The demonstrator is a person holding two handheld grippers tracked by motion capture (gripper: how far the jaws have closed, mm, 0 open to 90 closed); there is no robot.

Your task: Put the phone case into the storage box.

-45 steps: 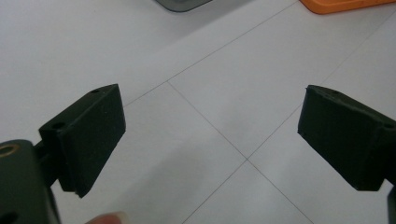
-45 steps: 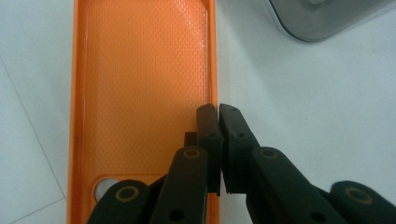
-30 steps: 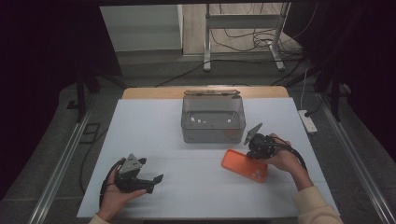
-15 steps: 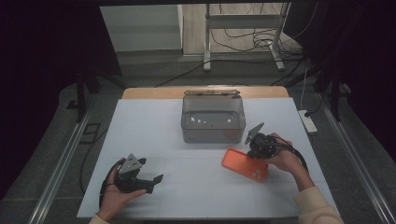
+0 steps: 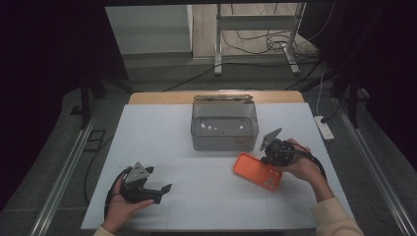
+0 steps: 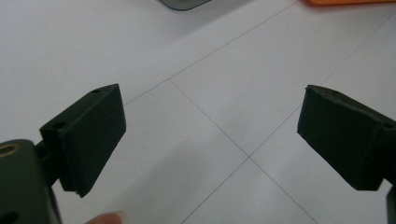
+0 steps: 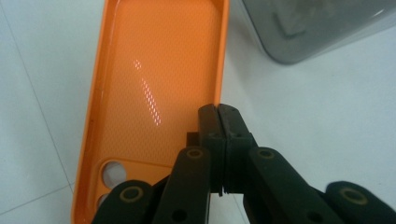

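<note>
An orange phone case lies hollow side up on the white table, right of centre. My right gripper is at its far right edge. In the right gripper view the jaws are pressed together on the case's side rim, so my right gripper is shut on the orange case. My left gripper rests near the table's front left, held by a hand. Its jaws stand wide open over bare table, with nothing between them.
A grey see-through box stands at the middle back of the table, just beyond the case, and its corner shows close to my right gripper. A power strip lies off the table's right edge. Bare table spreads between the two hands.
</note>
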